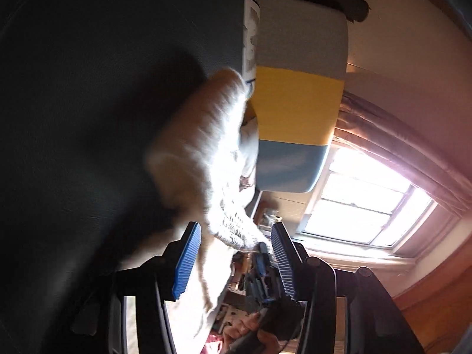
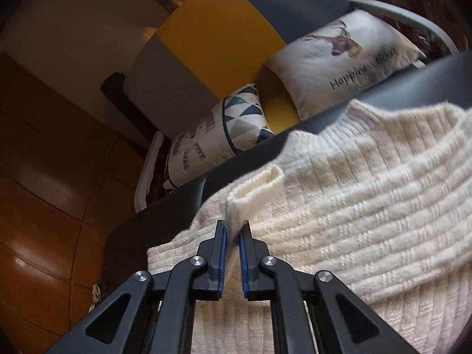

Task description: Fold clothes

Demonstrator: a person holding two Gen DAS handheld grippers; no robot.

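sweater (image 2: pixel 368 194): we see it cream, knitted, lying bunched on the dark table (image 2: pixel 413 85), one layer lapped over another.
right gripper (image 2: pixel 233 233): we see it pinched tight on a raised fold of the knit.
left gripper (image 1: pixel 236 236): jaws wide apart, nothing held; blurred sweater between them.
progress: we judge folding partway; no neat stack showing, squaring up left.

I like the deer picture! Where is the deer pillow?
In the right wrist view, the deer pillow leans on the striped sofa at upper right, beside the triangle pillow, behind the white sweater.
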